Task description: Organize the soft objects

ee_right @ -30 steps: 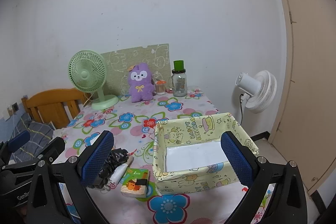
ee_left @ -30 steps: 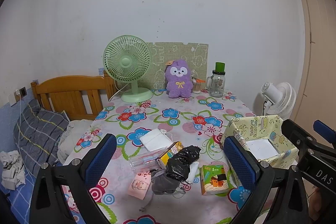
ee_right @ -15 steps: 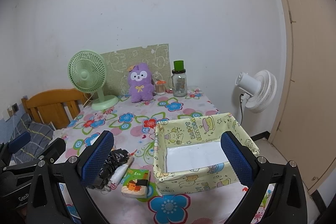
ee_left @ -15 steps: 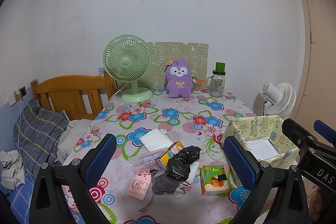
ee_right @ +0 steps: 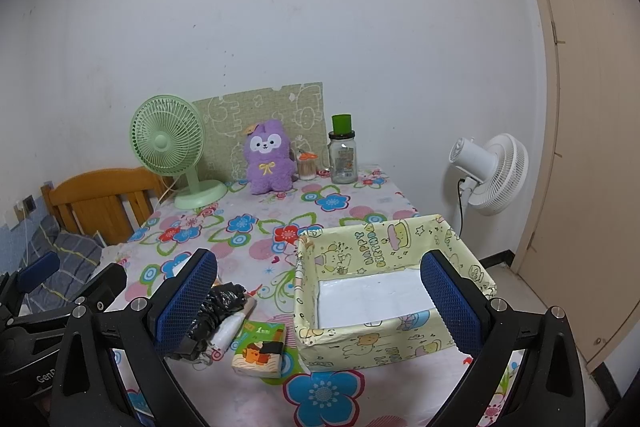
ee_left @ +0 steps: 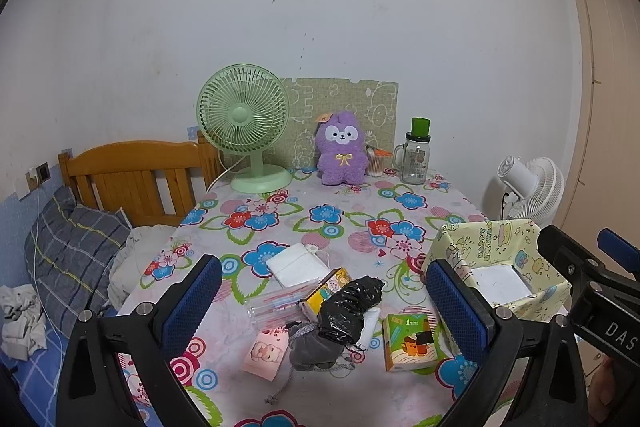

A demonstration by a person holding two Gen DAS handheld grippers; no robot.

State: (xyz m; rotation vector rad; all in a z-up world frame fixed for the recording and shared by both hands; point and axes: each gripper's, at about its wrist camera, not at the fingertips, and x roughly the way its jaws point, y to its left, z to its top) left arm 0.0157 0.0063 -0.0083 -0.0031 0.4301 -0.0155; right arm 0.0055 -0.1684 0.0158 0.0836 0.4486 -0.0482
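Both grippers hung above the near edge of the table, w/ nothing between their blue pads. The left gripper had its jaws wide apart over the clutter, and the right gripper was likewise spread, framing the box.

Nearest the front edge, approx. mid-table, lay the soft stuff in a loose heap: a pink packet, a grey drawstring pouch touching it, and a crumpled black plastic bag resting partly on the pouch. A small white bottle-like item poked out from under the bag; can't tell what it was. Just right of the heap sat a green-and-orange tissue pack, flat on the cloth. Behind the heap: a clear pen case, a yellow cartoon-print box leaning against the bag, and a white folded pouch a bit farther in.

At the table's right edge stood the yellow birthday-print box, open top, white lining showing inside, no items in it. It was near the tissue pack but not touching.

Along the far edge, against the wall: a green desk fan at the left corner, a purple plush toy upright mid-edge in front of a green patterned board, then a small cotton-swab jar and a glass mug w/ green lid.

Off the table: a wooden headboard and a grey plaid pillow to the left, a white floor fan to the right.
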